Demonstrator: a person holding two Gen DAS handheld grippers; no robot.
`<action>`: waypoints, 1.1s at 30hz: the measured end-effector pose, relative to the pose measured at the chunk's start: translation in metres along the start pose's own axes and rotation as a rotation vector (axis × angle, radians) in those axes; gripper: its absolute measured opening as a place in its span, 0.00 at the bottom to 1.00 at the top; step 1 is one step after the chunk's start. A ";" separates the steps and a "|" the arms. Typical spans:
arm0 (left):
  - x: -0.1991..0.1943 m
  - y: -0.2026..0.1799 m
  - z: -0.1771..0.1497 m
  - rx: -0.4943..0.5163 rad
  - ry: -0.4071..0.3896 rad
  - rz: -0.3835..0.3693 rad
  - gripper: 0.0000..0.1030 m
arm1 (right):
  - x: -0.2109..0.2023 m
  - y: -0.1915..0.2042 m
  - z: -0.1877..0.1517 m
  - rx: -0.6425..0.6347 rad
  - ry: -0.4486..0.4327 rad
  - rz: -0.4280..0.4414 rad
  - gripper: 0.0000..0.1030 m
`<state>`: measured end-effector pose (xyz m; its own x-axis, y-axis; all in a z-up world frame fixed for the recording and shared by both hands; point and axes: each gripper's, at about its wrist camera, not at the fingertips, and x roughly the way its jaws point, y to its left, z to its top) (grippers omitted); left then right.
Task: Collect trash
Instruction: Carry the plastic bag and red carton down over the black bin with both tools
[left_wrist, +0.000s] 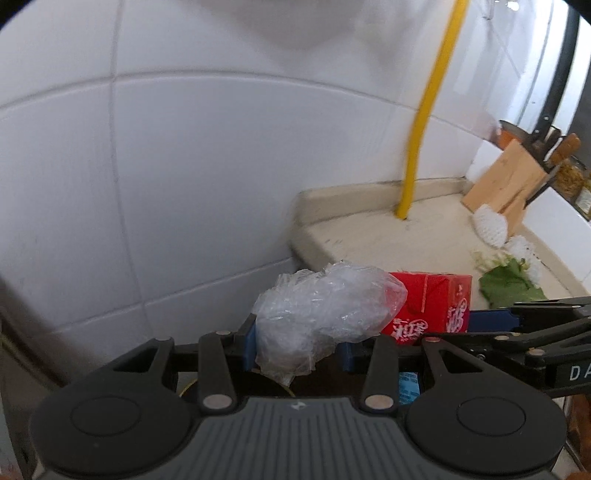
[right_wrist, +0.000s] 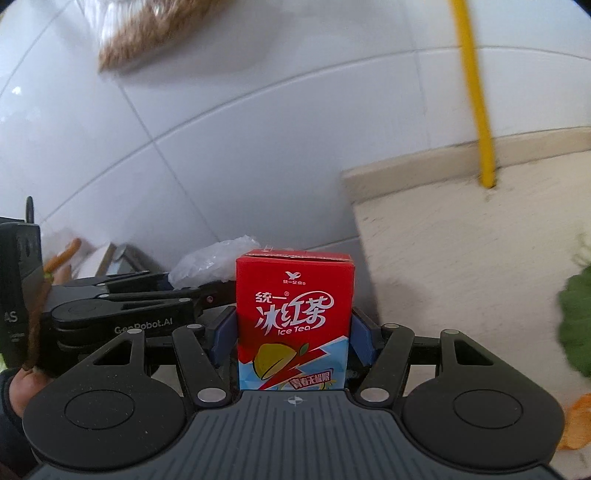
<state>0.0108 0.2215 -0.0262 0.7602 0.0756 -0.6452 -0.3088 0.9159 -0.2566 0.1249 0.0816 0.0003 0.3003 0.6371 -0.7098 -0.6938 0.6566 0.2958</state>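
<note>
Both cameras ride their grippers, tilted down toward the tiled wall (left_wrist: 184, 166) and counter corner (right_wrist: 461, 240). The 2 views sit side by side, sharing the yellow pipe (left_wrist: 424, 122) close ahead.

Setting: home kitchen. Evidence: white glazed wall tiles (left_wrist: 184, 166) with grey grout; beige stone desk (left_wrist: 388, 236) with raised back lip; wooden knife block (left_wrist: 506, 181) holding dark-handled knives; yellow pipe (left_wrist: 424, 110) rising from the desk; green leaf scraps (left_wrist: 509, 284) and white foam fruit netting (left_wrist: 489, 225) beside the block.
</note>
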 end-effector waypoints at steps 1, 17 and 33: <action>0.001 0.004 -0.003 -0.009 0.008 0.005 0.36 | 0.005 0.003 0.000 -0.001 0.010 0.003 0.67; 0.033 0.041 -0.023 -0.076 0.120 0.066 0.36 | 0.076 0.017 -0.009 0.001 0.141 -0.025 0.67; 0.053 0.047 -0.026 -0.061 0.201 0.138 0.36 | 0.105 0.008 -0.013 0.063 0.199 -0.032 0.67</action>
<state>0.0218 0.2584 -0.0908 0.5816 0.1128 -0.8056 -0.4404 0.8763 -0.1952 0.1423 0.1486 -0.0794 0.1818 0.5270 -0.8302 -0.6414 0.7035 0.3061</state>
